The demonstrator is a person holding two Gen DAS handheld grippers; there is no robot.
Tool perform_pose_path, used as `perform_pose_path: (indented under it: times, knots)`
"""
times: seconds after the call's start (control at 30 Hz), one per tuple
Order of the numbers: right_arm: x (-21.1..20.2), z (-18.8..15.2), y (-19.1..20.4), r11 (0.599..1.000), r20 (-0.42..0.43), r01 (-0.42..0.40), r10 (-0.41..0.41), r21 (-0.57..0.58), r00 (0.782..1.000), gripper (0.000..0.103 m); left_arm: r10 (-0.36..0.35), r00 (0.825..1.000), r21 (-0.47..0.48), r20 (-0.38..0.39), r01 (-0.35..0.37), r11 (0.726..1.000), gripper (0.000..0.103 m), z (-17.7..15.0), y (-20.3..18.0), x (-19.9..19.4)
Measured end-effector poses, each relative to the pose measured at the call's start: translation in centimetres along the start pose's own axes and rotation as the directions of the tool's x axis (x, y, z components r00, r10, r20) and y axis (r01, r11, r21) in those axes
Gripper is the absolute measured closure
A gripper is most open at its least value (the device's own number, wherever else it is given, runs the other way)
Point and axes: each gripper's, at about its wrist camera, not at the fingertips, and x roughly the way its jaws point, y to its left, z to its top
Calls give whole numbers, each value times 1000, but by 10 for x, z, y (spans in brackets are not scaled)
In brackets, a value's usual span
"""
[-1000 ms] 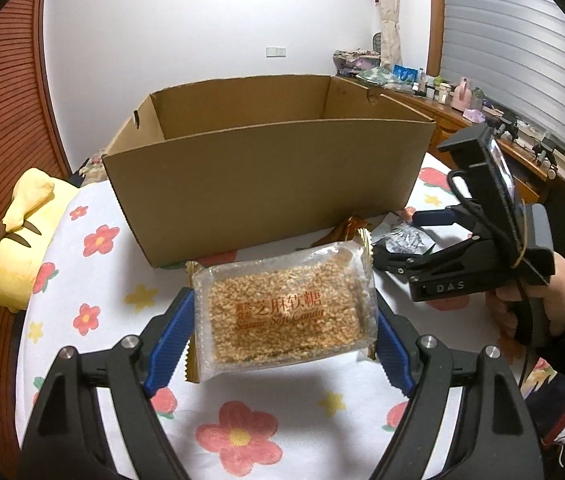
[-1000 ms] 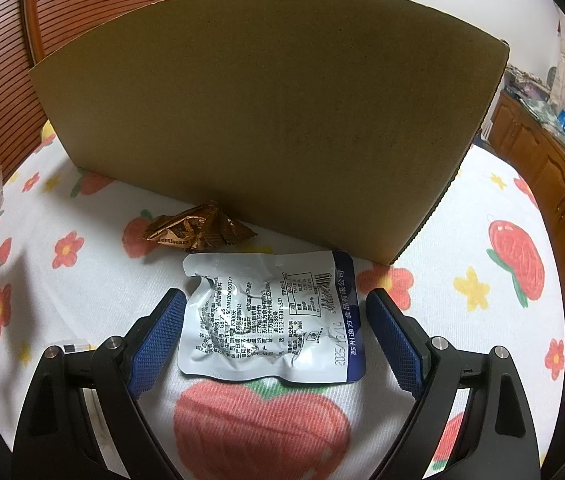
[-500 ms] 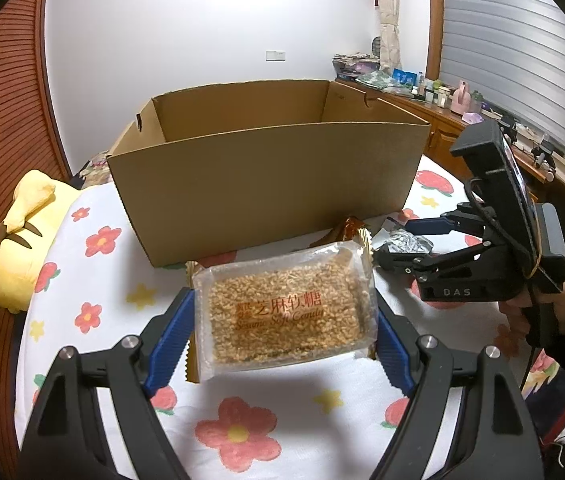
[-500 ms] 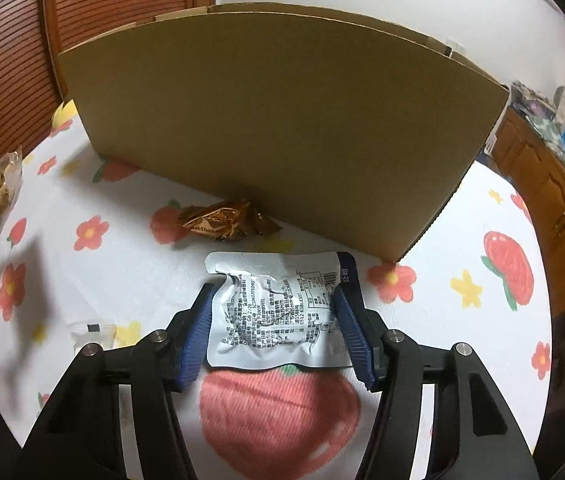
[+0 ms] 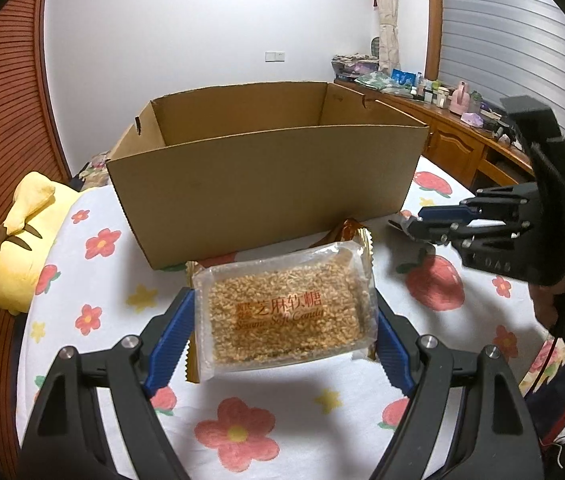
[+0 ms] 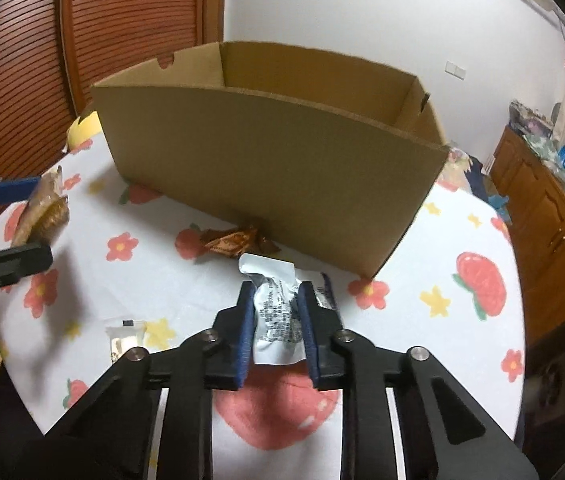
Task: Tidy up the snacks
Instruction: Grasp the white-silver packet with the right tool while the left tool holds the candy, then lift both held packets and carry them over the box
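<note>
We hold the sesame candy pack [image 5: 286, 312] in our left gripper [image 5: 284, 332], its blue pads [image 5: 170, 336] pressed against the two short sides of the clear packet, which hangs level above the flowered tablecloth [image 5: 242, 432] near its front edge. The tongs stand fairly wide, spread to the width of the packet. Gold foil edges show behind the clear wrapper.

Our right gripper [image 6: 276, 320] is clamped narrow on the silver pouch [image 6: 274, 312], which is crumpled between the blue pads [image 6: 244, 328]; its upper corner curls free ahead of the fingertips. From the left wrist view this gripper [image 5: 414, 224] sits off the right side of the table, with a sliver of the pouch at its tip.

The cardboard box [image 5: 266, 184] stands open-topped toward the back of the table, its long front wall facing us. We cannot see its floor in either view. Just in front of that wall, touching or almost touching it, lies a brown foil candy wrapper [image 6: 238, 240]. A small white sachet [image 6: 126, 338] lies flat on the cloth nearer the front edge, to the left of the right gripper.

A yellow plush toy [image 5: 22, 236] rests at the table's left edge. A wooden sideboard [image 6: 542, 200] crowded with small items runs along the right wall.
</note>
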Motion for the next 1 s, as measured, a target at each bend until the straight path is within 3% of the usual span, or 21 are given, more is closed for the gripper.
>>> perform_pose_path:
  times: [0.5,1.0]
  knots:
    - [-18,2,-24,997,7,75,-75,-10,997,91,-7,1000,4,-5,7,1000,20,0,-2,3]
    - [-64,20,-3,993,93,80,-73,-81,993,91,-13,999,23,41,12,1000,20,18,-4,-12]
